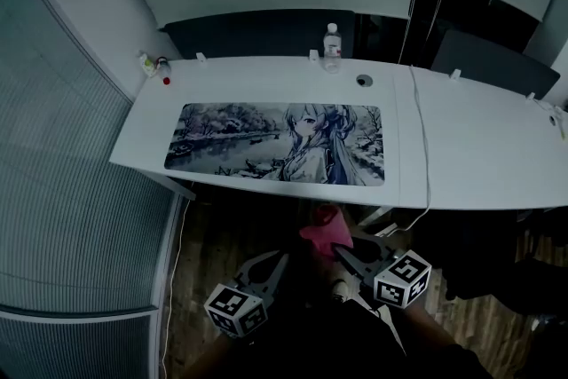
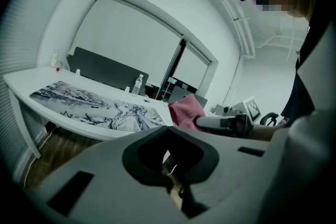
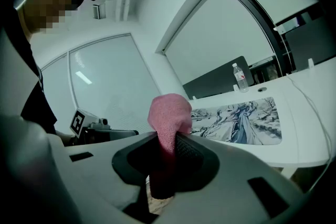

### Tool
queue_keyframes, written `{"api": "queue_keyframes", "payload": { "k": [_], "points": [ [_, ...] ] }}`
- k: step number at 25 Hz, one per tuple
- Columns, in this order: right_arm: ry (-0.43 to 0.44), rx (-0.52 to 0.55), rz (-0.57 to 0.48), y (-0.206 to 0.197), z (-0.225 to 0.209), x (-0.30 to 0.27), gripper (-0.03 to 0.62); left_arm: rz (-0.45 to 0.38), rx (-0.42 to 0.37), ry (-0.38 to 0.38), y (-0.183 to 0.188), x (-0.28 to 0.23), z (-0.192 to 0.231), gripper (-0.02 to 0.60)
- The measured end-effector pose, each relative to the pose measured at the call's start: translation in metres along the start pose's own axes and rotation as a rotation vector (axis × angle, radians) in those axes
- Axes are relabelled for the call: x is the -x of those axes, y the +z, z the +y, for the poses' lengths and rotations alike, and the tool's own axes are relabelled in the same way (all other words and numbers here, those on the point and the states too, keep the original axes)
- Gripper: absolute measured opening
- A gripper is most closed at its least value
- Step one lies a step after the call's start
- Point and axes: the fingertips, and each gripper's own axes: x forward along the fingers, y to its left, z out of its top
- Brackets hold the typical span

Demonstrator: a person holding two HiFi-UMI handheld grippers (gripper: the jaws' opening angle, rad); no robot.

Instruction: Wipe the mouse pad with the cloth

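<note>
Cloth (image 1: 324, 231), pink and bunched, is showing in the head view pinched in the right gripper (image 1: 341, 251), off the white bench (image 1: 266, 84) and short of its front edge, over the wooden floor (image 1: 222, 244). The left gripper (image 1: 277, 262) is hovering just beside it, also short of that edge. The mouse pad (image 1: 275, 145), printed with a wintry drawing, is lying flat along the bench's front edge toward its left end, and a clear bottle (image 1: 332, 47) is standing at the back edge. In the left gripper view, the jaws are pressing together with nothing between them, while the cloth is sticking up beyond them, apart from the mouse pad. In the right gripper view, the jaws are clamping the cloth's lower part, its rounded top bulging above them.
</note>
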Motion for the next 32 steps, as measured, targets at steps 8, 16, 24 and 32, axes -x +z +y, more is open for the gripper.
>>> {"api": "queue_keyframes", "payload": {
  "k": [8, 16, 24, 32],
  "points": [
    [-0.044, 0.007, 0.017, 0.005, -0.001, -0.054, 0.081, 0.015, -0.04, -0.025, 0.018, 0.008, 0.051, 0.005],
    [-0.111, 0.023, 0.053, 0.006, -0.003, -0.115, 0.082, 0.04, -0.06, -0.072, 0.035, 0.019, 0.107, 0.005],
    [-0.183, 0.047, 0.123, -0.003, -0.006, -0.164, 0.081, 0.062, -0.051, -0.121, 0.037, 0.025, 0.153, 0.005],
    [-0.24, 0.132, 0.219, -0.008, -0.02, -0.189, 0.081, 0.056, -0.04, -0.135, 0.037, 0.033, 0.171, 0.005]
  ]
}}
